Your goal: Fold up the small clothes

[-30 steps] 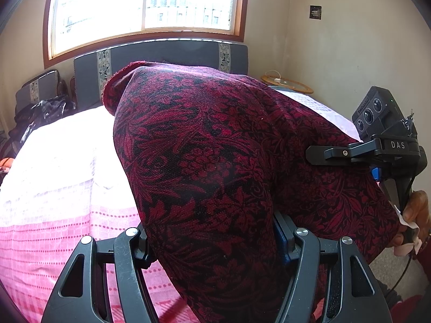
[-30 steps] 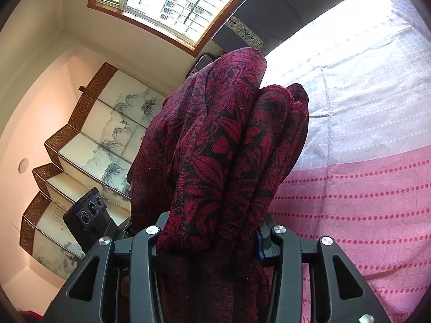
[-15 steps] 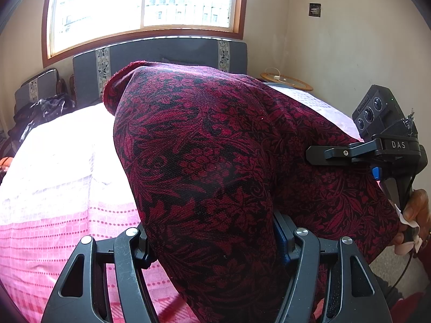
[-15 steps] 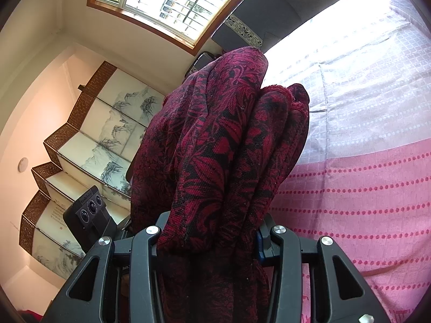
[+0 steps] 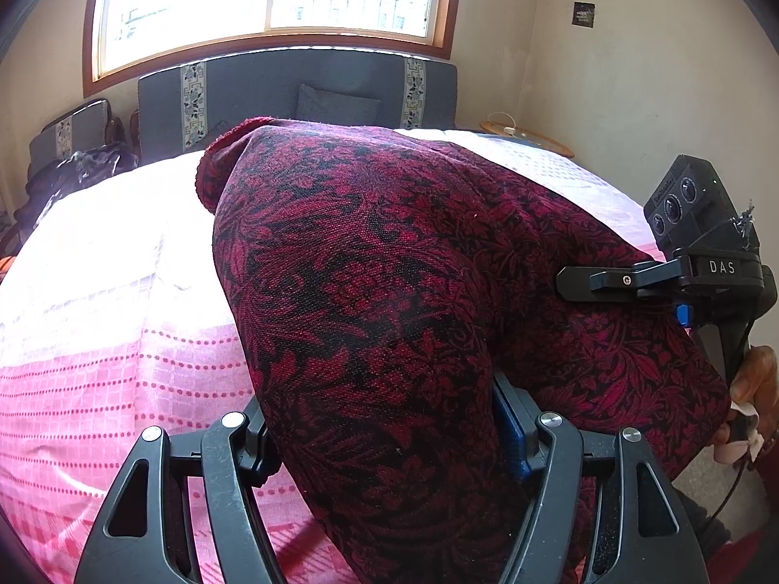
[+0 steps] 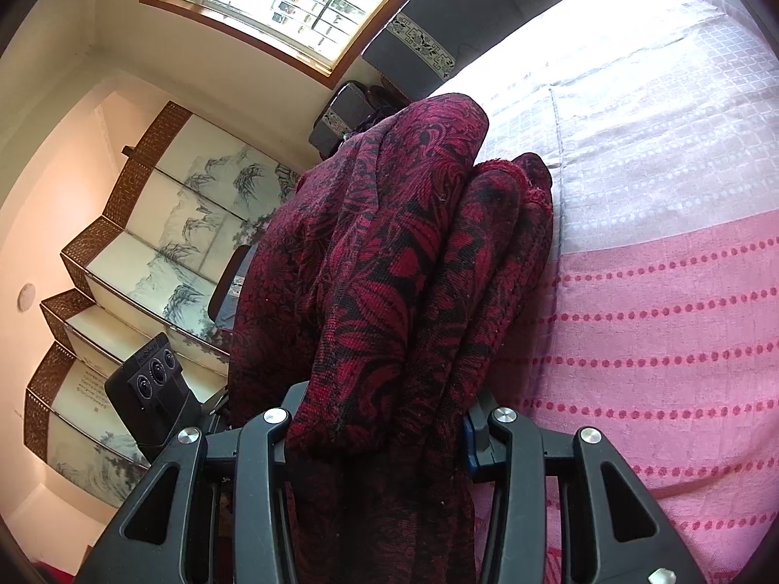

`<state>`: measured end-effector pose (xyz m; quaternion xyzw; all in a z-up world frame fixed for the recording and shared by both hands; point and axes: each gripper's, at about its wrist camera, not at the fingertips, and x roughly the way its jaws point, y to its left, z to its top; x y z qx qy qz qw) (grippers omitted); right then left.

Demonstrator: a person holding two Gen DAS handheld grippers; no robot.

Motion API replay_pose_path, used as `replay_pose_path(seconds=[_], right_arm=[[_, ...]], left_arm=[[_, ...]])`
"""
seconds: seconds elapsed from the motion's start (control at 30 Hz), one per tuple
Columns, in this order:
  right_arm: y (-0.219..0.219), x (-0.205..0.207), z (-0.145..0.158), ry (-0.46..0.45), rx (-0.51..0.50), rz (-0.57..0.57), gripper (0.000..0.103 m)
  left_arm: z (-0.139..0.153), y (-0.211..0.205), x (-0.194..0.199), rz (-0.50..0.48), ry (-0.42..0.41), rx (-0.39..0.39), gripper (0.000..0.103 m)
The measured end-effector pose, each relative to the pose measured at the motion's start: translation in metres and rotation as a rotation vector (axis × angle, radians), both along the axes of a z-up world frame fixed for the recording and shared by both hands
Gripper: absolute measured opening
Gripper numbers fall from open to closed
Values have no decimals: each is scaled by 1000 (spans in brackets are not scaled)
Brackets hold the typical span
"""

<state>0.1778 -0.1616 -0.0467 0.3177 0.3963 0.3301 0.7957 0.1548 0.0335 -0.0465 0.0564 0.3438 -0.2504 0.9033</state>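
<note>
A dark red garment with a black floral pattern hangs stretched between my two grippers above the bed. My left gripper is shut on one bunched end of it; the cloth hides the fingertips. My right gripper is shut on the other end, where the garment falls in thick folds over the jaws. In the left wrist view the right gripper shows at the right edge, held by a hand. The left gripper's camera block shows at lower left in the right wrist view.
A bed with a pink and white patterned cover lies under the garment, also in the right wrist view. A grey headboard and window are behind it. A dark bundle sits far left. A folding screen stands beside the bed.
The left wrist view has tilted slightly, with the garment sitting a little lower in frame. Both grips are unchanged.
</note>
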Motion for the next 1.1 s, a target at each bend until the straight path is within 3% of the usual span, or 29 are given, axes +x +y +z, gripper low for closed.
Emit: replay_pose_path(seconds=[0.23, 0.3, 0.4, 0.6, 0.93, 1.1], right_arm=[[23, -7, 9, -33, -123, -21, 47], [28, -9, 10, -37, -134, -35, 52], [38, -15, 19, -73, -198, -65, 56], [55, -51, 45, -214, -311, -161, 59], [79, -96, 70, -326, -333, -229, 77], [90, -104, 82, -359, -317, -221, 78]], left_arm=[[-10, 0, -18, 74, -42, 9, 87], [-11, 0, -25, 110, -80, 30, 95], [-8, -4, -38, 154, -157, 85, 98], [-2, -6, -64, 272, -275, 152, 100], [37, 5, -106, 418, -392, 70, 103], [60, -2, -124, 449, -479, 98, 103]])
